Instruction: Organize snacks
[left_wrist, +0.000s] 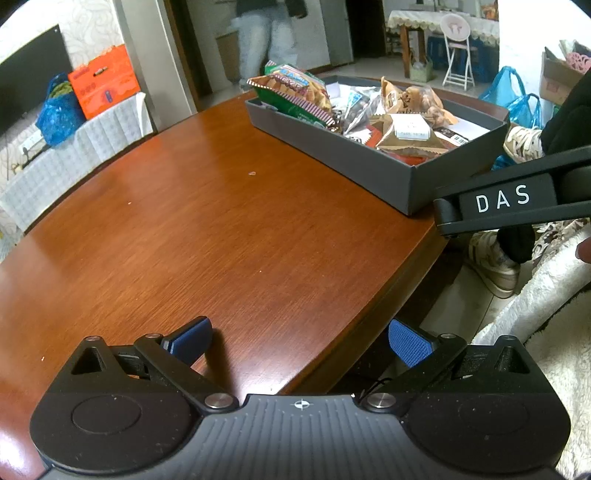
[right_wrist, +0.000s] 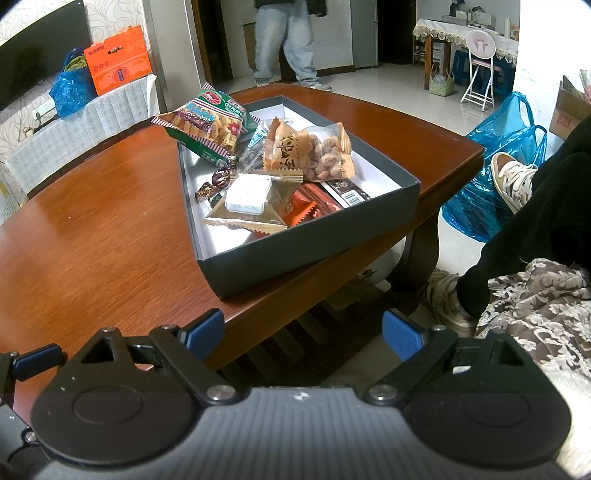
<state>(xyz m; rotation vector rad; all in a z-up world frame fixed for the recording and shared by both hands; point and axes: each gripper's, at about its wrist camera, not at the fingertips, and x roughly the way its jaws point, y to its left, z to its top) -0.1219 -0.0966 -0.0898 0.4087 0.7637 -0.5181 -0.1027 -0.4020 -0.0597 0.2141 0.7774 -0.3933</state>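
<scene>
A dark grey box (right_wrist: 314, 236) (left_wrist: 369, 170) sits on the brown wooden table (left_wrist: 203, 229) (right_wrist: 92, 221) near its right edge. Inside lie several snack packets: a green cracker bag (right_wrist: 207, 123) (left_wrist: 295, 92) leaning over the far left rim, an orange nut bag (right_wrist: 314, 151) (left_wrist: 410, 101), a gold packet with a white label (right_wrist: 251, 203) (left_wrist: 406, 134) and a wrapped candy (right_wrist: 212, 184). My left gripper (left_wrist: 299, 341) is open and empty over the table's near edge. My right gripper (right_wrist: 303, 332) is open and empty, just short of the box's near corner.
The right gripper's black arm marked DAS (left_wrist: 509, 199) crosses the left wrist view's right side. A seated person's legs and shoes (right_wrist: 513, 181) and blue plastic bags (right_wrist: 495, 147) are right of the table. Another person (right_wrist: 288, 44) stands beyond it. A cloth-covered shelf (right_wrist: 85, 114) stands left.
</scene>
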